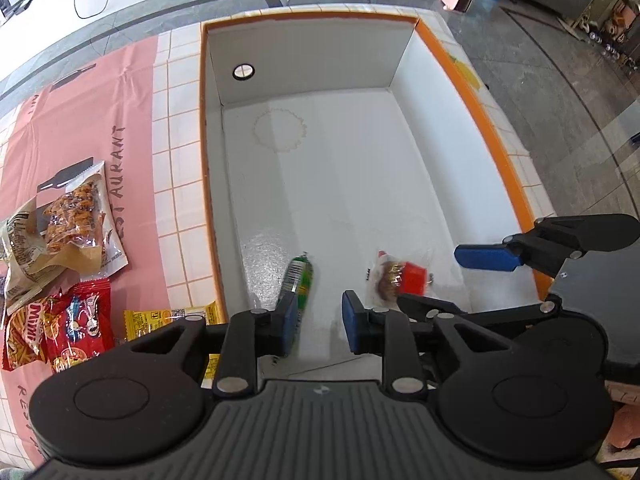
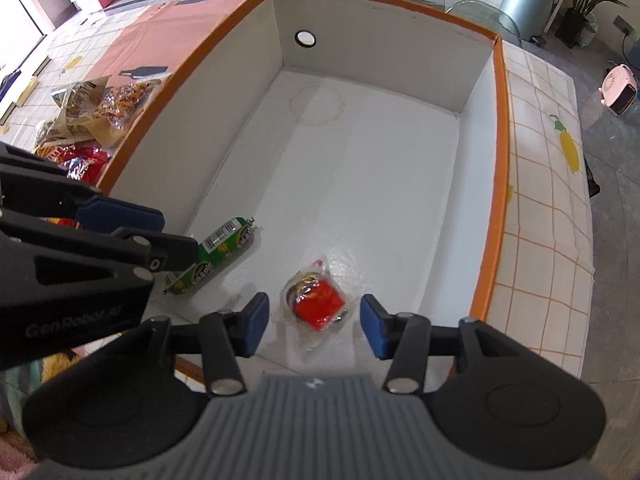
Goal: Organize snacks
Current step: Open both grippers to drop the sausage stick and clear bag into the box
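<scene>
Hovering over the near end of the orange-rimmed box [image 2: 498, 92], both tools point steeply down at snacks already lying on its white floor. The right tool [image 2: 314, 322] stands fairly wide, its blue pads apart on either side of the red-and-clear wrapped snack [image 2: 316, 304] and not pressing it; that packet sits directly between and just ahead of the pads. The left tool [image 1: 320, 320] is narrow, with nothing between its pads; the green sausage stick [image 1: 298, 284] lies just beside its left pad, long axis running away from the tool toward the far wall, slightly slanted. Judging by this, both pieces look released, and the next pick probably lies outside the box.

Counted inside the box: two snacks, one green stick and one red-wrapped piece, near each other but apart. On the table [image 1: 176, 128], left of the box, the remaining pile sits on the pink cloth: two crinkled brown-and-clear bags [image 1: 76, 220], two red packets [image 1: 76, 324], and one yellow packet [image 1: 168, 320], partly hidden. The left tool is the nearer one to that pile.
</scene>
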The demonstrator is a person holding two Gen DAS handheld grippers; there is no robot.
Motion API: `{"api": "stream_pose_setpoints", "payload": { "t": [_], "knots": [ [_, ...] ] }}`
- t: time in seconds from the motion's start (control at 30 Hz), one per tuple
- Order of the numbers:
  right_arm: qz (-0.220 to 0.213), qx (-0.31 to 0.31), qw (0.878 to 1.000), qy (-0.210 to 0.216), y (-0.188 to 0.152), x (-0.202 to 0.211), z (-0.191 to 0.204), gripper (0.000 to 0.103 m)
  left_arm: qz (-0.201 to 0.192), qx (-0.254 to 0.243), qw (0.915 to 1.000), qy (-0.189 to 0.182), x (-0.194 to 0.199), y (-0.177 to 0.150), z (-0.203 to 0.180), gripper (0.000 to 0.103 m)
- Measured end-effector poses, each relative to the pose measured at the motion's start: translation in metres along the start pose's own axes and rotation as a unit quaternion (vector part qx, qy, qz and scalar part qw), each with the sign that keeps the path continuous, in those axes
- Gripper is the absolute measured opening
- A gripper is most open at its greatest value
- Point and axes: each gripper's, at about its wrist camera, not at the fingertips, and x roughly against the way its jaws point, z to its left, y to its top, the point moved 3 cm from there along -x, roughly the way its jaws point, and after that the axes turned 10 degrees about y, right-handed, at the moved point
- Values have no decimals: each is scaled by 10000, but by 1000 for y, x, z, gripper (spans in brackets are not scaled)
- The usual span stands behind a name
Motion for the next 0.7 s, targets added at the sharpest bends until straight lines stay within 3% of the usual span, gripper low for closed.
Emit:
{"api": "stream_pose_setpoints", "payload": {
  "t": [0.13, 0.3, 0.7],
  "knots": [
    [-107, 45, 9999, -94, 0, 14, 7, 54, -170, 17, 9998, -29, 15, -4, 4, 29],
    [-400, 32, 9989, -247, -2, 37, 18, 62, -465, 130, 9988, -80, 40, -11, 14, 29],
    [-1196, -56, 9916, -489, -15, 84, 65, 63, -1095, 421, 9931, -37, 91, -42, 52, 29]
  ]
}}
